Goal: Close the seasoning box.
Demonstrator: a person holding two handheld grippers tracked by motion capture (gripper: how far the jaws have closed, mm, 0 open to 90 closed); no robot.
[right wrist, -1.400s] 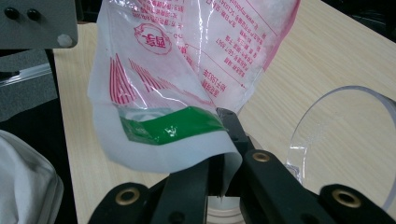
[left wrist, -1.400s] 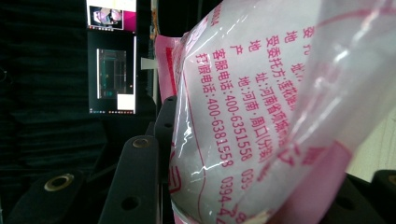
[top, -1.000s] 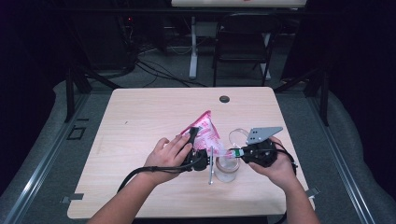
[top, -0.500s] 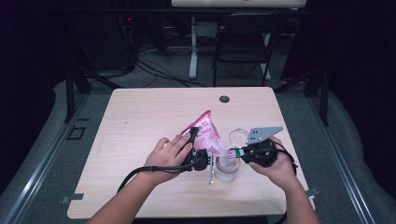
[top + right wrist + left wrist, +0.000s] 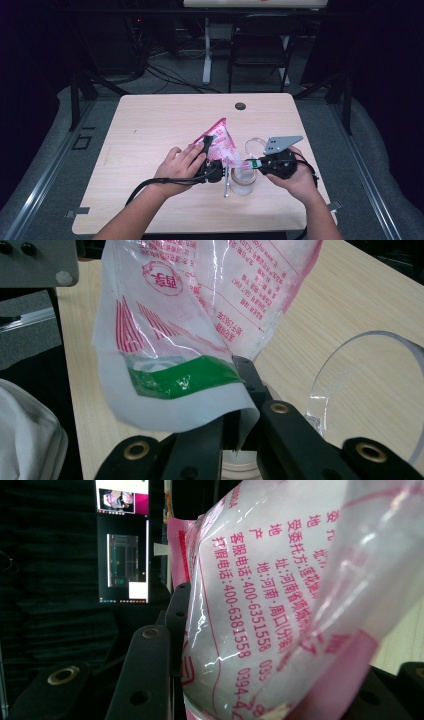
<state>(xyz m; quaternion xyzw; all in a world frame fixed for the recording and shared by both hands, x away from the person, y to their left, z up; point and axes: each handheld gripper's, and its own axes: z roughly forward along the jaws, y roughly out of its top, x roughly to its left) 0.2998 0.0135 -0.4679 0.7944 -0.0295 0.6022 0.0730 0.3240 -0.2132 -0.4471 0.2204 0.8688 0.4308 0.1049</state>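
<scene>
A pink-and-white printed bag (image 5: 222, 142) is held up off the wooden table (image 5: 150, 130) between the two grippers, just above a clear jar (image 5: 243, 181) beside which a spoon (image 5: 226, 177) lies. The left gripper (image 5: 209, 156) is clamped on the bag's full body, its jaws pressed against both sides of the bag (image 5: 280, 610) in the left gripper view. The right gripper (image 5: 256, 163) is pinched tight on the bag's thin lower edge (image 5: 200, 390), near its green band, with the jar's clear lid (image 5: 370, 390) lying flat on the table just beyond.
</scene>
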